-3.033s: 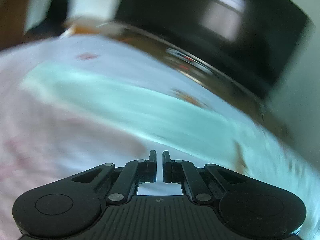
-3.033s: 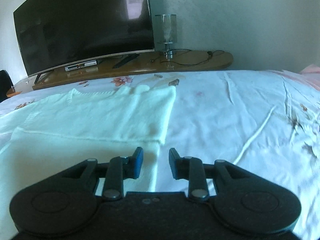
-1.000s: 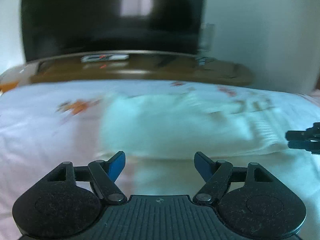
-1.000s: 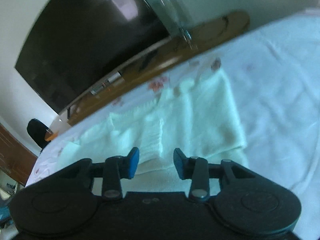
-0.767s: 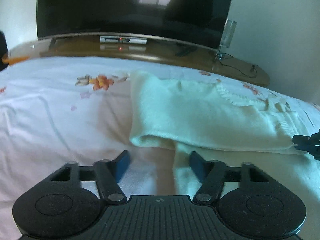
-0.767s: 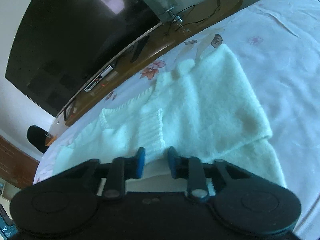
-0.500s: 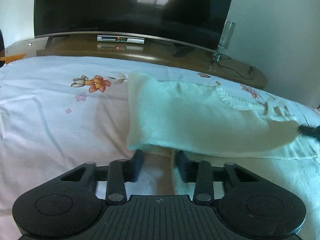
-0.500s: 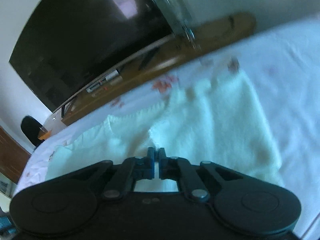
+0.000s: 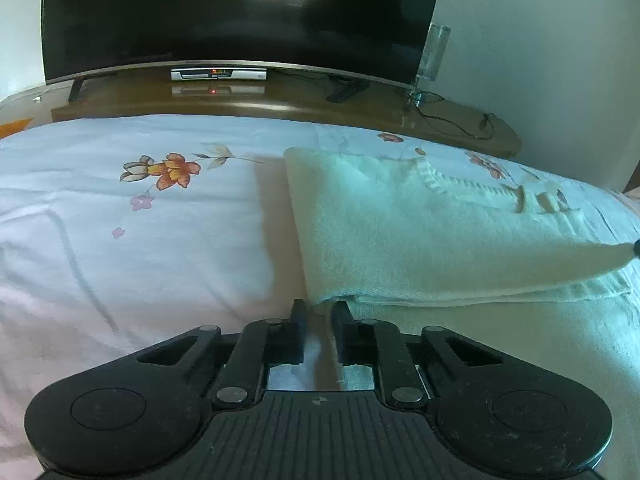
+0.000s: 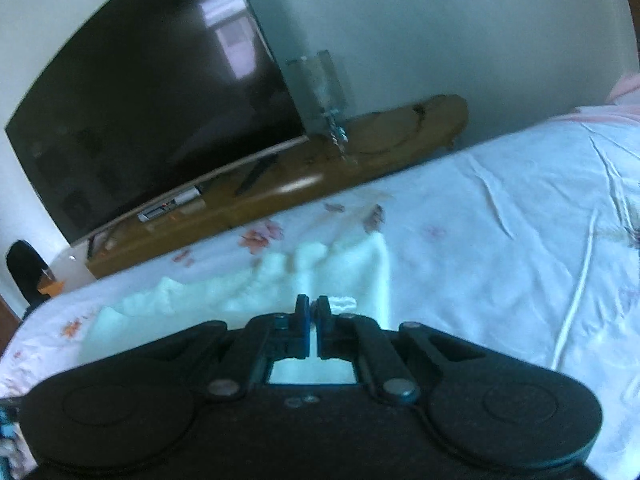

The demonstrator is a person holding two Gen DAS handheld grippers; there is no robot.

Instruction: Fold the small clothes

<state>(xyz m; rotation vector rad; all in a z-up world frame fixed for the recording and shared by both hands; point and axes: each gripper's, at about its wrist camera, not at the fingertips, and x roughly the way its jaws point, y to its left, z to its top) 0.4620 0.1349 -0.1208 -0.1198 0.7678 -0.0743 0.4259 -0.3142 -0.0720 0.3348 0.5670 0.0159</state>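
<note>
While the pale green sweater (image 9: 420,236) lies folded on the bed (image 9: 120,240), we pinch its near edge with our left gripper (image 9: 319,312) and its far-right fold with our right gripper (image 10: 313,305).

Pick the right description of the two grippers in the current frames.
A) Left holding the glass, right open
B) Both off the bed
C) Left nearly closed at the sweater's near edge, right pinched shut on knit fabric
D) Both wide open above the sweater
C: the left gripper has its fingers narrowed around the pale green sweater edge, and the right gripper is clamped on sweater fabric.
</note>
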